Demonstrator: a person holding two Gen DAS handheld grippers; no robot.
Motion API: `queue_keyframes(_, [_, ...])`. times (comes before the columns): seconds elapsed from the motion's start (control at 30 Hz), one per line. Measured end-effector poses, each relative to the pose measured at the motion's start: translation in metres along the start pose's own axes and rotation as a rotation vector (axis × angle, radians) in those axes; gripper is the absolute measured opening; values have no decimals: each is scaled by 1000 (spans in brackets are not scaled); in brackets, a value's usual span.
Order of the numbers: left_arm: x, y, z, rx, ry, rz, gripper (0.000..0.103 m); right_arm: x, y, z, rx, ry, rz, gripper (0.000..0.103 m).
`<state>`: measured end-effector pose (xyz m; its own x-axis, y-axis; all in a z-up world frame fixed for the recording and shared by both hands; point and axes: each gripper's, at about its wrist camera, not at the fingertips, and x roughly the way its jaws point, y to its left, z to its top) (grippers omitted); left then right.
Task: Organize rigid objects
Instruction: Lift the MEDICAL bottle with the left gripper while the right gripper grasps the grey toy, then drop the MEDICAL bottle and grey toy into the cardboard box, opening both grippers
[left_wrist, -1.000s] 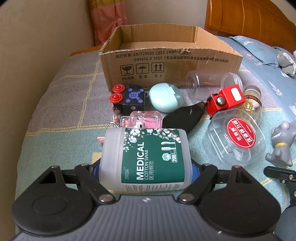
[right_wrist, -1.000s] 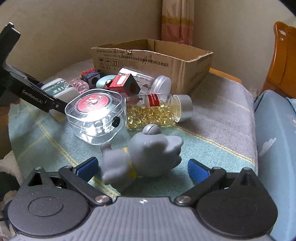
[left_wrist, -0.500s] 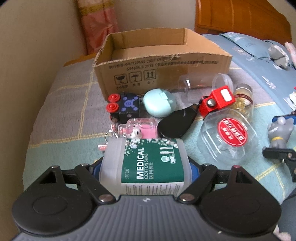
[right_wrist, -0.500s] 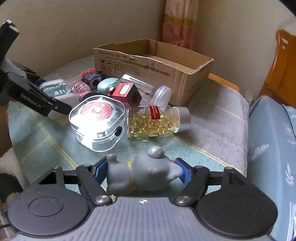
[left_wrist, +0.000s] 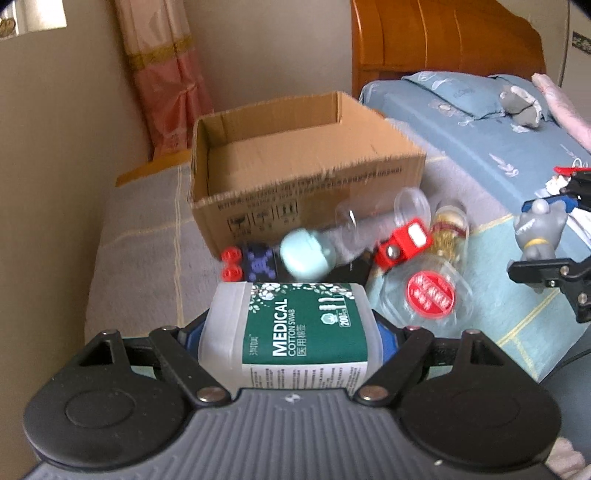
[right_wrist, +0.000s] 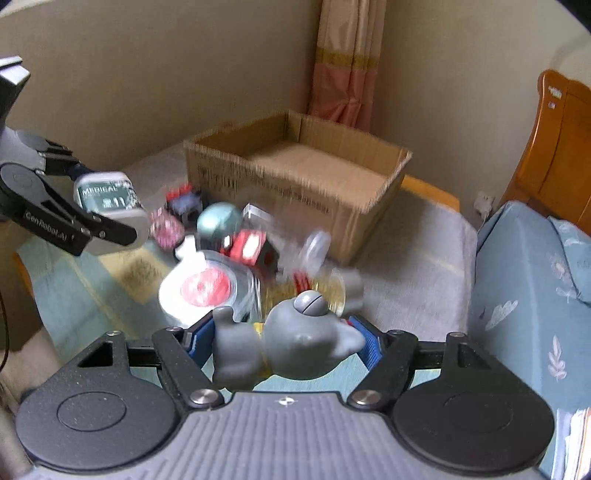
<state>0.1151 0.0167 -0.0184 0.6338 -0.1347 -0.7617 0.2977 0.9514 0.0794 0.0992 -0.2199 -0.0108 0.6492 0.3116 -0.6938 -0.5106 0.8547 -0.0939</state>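
Note:
My left gripper is shut on a white cotton swab box with a green label and holds it above the bed. It also shows in the right wrist view. My right gripper is shut on a grey toy figure, lifted off the blanket; the figure also shows in the left wrist view. An open, empty cardboard box stands behind the pile, and shows in the right wrist view too.
On the checked blanket lie a mint case, a black cube with red knobs, a red toy camera, a clear round box with a red label and a capsule bottle. A wooden headboard stands at the back.
Both grippers have risen with their loads. The right gripper closed on the grey figure and lifted it. The cardboard box's inside now shows from above.

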Motion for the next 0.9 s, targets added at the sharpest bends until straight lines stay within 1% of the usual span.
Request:
queue_keyframes(0.2, [-9, 9, 37, 17, -35, -27, 82, -7, -3, 40, -4, -70, -5, 79])
queue_keyframes(0.37, [-1, 12, 79, 62, -85, -6, 83, 3, -9, 75, -11, -104, -8, 79])
queue_keyframes(0.47, [13, 17, 107, 62, -100, 5, 83, 12, -14, 94, -8, -118, -4, 79])
queue_keyframes(0.6, [41, 25, 144, 53, -93, 12, 83, 29, -23, 113, 10, -117, -1, 79])
queue_keyframes(0.7, [63, 33, 169, 44, -66, 7, 83, 40, -29, 120, 24, -110, 2, 79])
queue_keyframes(0.9, [99, 41, 203, 31, -61, 32, 83, 55, -43, 130, 66, -99, 1, 79])
